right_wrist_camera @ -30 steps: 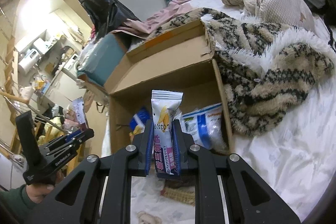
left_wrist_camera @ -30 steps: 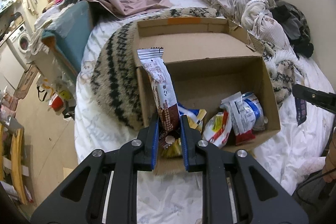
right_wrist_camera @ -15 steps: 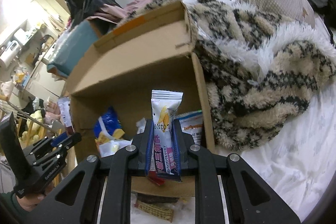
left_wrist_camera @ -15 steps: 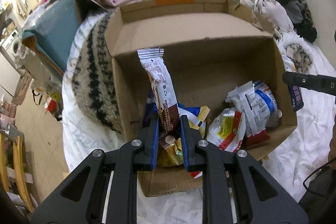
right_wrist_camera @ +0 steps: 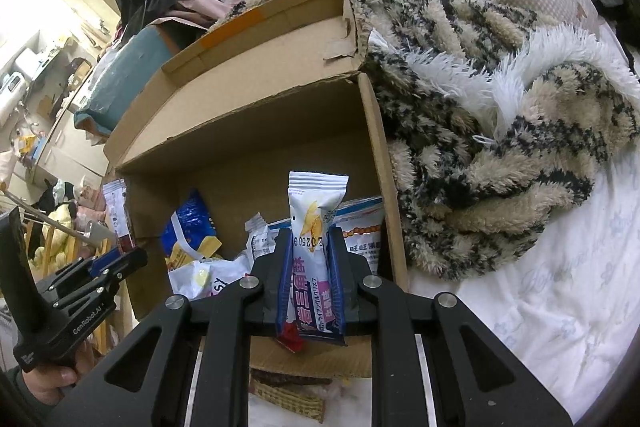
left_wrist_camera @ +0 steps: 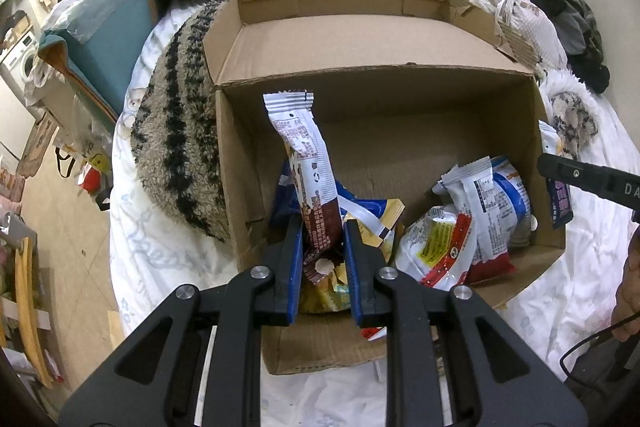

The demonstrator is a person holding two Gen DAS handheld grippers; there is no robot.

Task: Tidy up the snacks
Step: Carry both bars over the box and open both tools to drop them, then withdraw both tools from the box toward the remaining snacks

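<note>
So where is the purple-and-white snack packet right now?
In the right wrist view, the purple-and-white packet stands upright, clamped in the right gripper over the cardboard box, near its right wall.

Each camera rides just behind its own jaws and looks steeply down along them. The left one faces the open cardboard box (left_wrist_camera: 376, 39) squarely from its near edge, close in. The right one peers into the same box (right_wrist_camera: 256, 131) from its right side, equally close. Both views share the box's inside and the striped fleece blanket (left_wrist_camera: 176, 131) (right_wrist_camera: 500, 131) around it.
</note>
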